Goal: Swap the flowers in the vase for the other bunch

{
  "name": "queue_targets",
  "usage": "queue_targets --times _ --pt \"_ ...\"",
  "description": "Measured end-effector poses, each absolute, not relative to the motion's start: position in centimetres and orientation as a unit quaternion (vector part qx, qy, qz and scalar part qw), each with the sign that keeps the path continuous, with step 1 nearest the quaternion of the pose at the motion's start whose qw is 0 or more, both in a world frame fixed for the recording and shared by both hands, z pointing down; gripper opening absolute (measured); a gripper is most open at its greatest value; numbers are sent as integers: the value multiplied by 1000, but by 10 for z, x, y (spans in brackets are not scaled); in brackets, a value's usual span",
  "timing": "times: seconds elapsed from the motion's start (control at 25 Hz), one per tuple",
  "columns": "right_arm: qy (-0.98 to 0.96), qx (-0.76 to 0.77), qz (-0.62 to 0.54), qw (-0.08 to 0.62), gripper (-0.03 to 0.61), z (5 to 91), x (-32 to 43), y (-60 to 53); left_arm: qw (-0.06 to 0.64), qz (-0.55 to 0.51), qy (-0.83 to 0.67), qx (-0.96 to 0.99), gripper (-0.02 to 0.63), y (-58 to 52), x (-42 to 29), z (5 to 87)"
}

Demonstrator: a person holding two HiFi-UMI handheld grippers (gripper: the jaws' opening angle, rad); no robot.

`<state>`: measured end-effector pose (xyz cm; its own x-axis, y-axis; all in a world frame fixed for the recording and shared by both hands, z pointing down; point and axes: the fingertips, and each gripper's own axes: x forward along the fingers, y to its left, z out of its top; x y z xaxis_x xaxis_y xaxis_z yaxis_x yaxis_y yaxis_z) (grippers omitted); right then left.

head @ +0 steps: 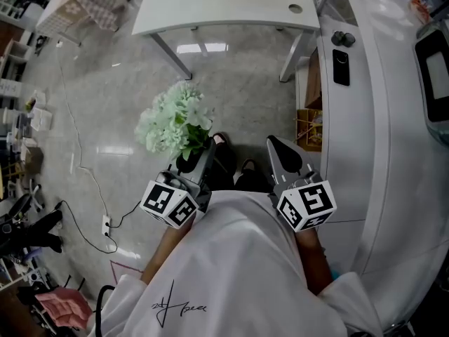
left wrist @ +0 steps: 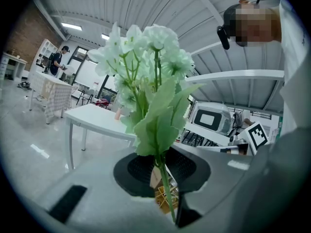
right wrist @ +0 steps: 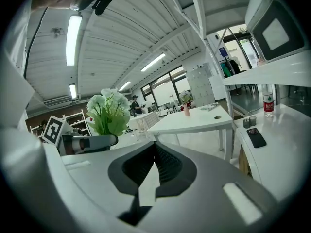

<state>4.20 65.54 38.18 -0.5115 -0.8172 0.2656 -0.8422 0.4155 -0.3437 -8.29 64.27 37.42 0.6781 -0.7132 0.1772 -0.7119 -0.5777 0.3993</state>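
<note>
Pale green-white artificial flower bunch point(head: 175, 126) point(left wrist: 150, 57): centre-left of head view, over grey floor point(head: 105, 104). Thin green stems pinched in left gripper point(head: 200, 156) point(left wrist: 165, 178), jaws slightly parted around them. Right gripper point(head: 280, 156) point(right wrist: 154, 171) just right, jaws fully together, empty. White table point(head: 210, 5) top centre; white counter point(head: 379, 118) right edge.

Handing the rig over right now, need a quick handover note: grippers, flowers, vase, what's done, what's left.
Left gripper: shut on the stem of the white-green flower bunch, held upright.
Right gripper: shut, empty.
Pink vase: on the white table ahead, far from both grippers; it seems to hold flowers, too small to be sure.
Done: probably the replacement bunch is in hand.
Left: walk to the table, pull the vase's flowers, insert this bunch.
</note>
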Motion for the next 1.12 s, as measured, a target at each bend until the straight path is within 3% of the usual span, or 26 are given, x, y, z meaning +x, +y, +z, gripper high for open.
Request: queue_targets --times 1.12 --pt "-836 493 233 63 6 398 21 522 232 -2 -396 888 60 504 -101 383"
